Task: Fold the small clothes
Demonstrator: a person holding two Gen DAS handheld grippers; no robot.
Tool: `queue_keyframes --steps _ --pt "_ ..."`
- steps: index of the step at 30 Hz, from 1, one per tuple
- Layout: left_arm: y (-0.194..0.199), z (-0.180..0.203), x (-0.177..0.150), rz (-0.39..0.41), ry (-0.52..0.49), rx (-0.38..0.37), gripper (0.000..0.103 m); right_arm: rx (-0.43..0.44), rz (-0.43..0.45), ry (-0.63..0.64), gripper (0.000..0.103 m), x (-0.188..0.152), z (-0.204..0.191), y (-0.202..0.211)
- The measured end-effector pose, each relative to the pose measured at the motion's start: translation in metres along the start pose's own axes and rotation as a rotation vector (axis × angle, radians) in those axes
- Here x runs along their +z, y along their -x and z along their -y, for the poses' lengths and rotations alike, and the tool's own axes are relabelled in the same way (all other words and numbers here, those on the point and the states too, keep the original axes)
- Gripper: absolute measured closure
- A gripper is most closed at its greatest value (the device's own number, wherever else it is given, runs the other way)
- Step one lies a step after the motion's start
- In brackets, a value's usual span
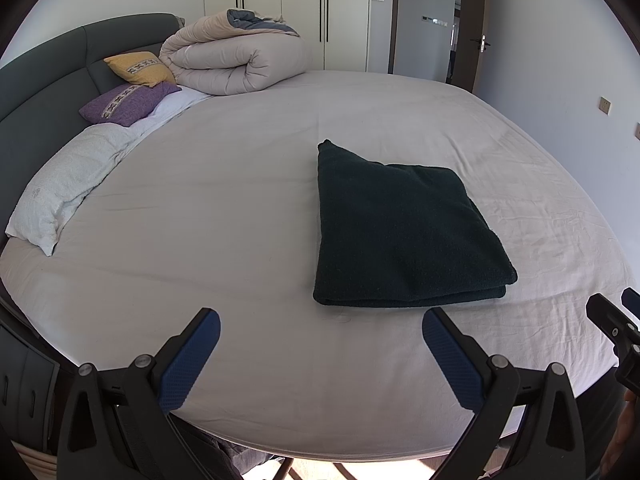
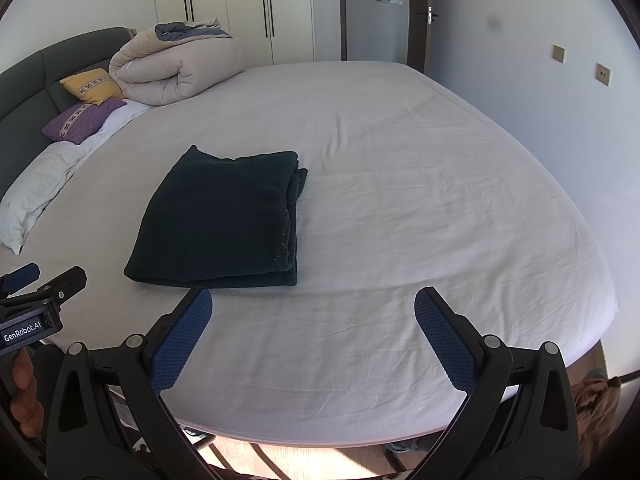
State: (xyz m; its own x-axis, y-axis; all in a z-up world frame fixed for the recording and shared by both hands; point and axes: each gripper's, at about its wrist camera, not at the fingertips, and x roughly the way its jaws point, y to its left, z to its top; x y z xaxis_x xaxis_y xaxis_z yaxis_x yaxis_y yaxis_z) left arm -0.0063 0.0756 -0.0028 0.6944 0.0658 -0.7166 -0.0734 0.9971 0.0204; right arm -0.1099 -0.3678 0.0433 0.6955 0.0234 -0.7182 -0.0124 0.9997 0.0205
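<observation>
Left wrist view: from the bed's (image 1: 240, 208) near edge, facing across it. Right wrist view: alongside, further right. Shared: folded dark garment (image 1: 400, 232), headboard (image 2: 36, 76), wardrobe (image 2: 248, 4).

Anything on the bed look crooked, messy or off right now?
Nothing serious. The dark folded garment lies flat, but its layers are slightly uneven along the right edge. Both tongs, left and right, hang open and empty above the wrinkled sheet.

Folded cloth (image 1: 404, 236) on bed (image 1: 240, 200)
</observation>
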Motion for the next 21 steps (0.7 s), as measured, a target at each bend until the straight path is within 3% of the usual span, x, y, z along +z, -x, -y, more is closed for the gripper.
queue_keyframes --steps 21 --pt "-0.0062 -0.0044 -0.0012 -0.011 -0.001 -0.007 0.000 0.003 -0.005 0.008 0.000 -0.0003 -0.0025 -0.0024"
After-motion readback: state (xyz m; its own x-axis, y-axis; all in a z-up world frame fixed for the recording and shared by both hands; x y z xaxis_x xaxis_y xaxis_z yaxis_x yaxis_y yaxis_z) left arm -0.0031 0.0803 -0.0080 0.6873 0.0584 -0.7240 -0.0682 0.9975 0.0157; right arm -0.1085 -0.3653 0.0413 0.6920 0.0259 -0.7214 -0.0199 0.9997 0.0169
